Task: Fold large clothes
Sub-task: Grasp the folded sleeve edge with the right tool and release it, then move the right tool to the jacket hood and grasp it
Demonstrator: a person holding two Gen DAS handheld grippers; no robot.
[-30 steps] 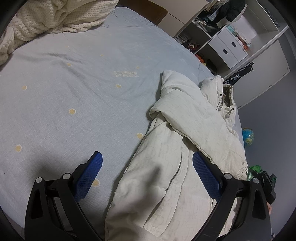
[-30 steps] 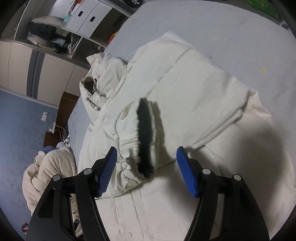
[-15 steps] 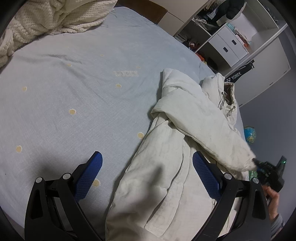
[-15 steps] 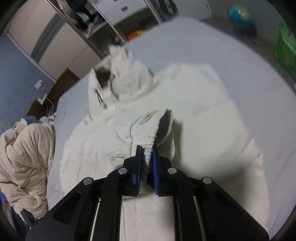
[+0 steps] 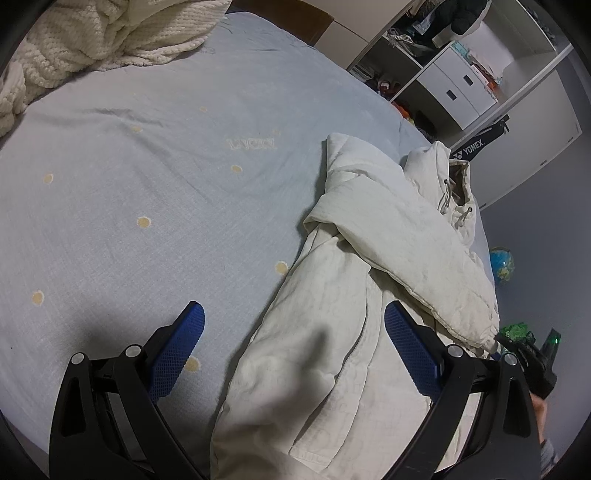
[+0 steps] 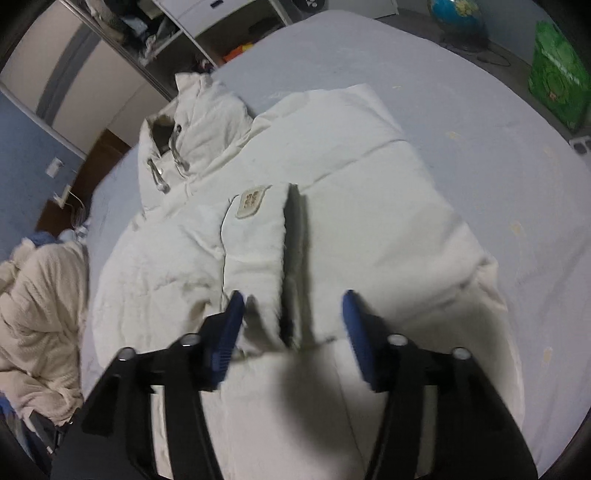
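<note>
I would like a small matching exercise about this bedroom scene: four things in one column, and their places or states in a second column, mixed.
Things:
1. cream padded jacket
2. blue round globe
3. cream knitted blanket
4. right hand-held gripper

Places or states:
A. bunched at the bed's far corner
B. open above the sleeve cuff
C. on the floor
D. spread on the pale blue sheet

Pairs: 1-D, 2-C, 3-A, 4-B

A home bedroom: a bed (image 5: 155, 192) with a pale blue sheet, a knitted blanket (image 5: 110, 33) at its head, an open wardrobe (image 5: 454, 74) with drawers and clothes, and a globe (image 6: 456, 18) on the floor.
</note>
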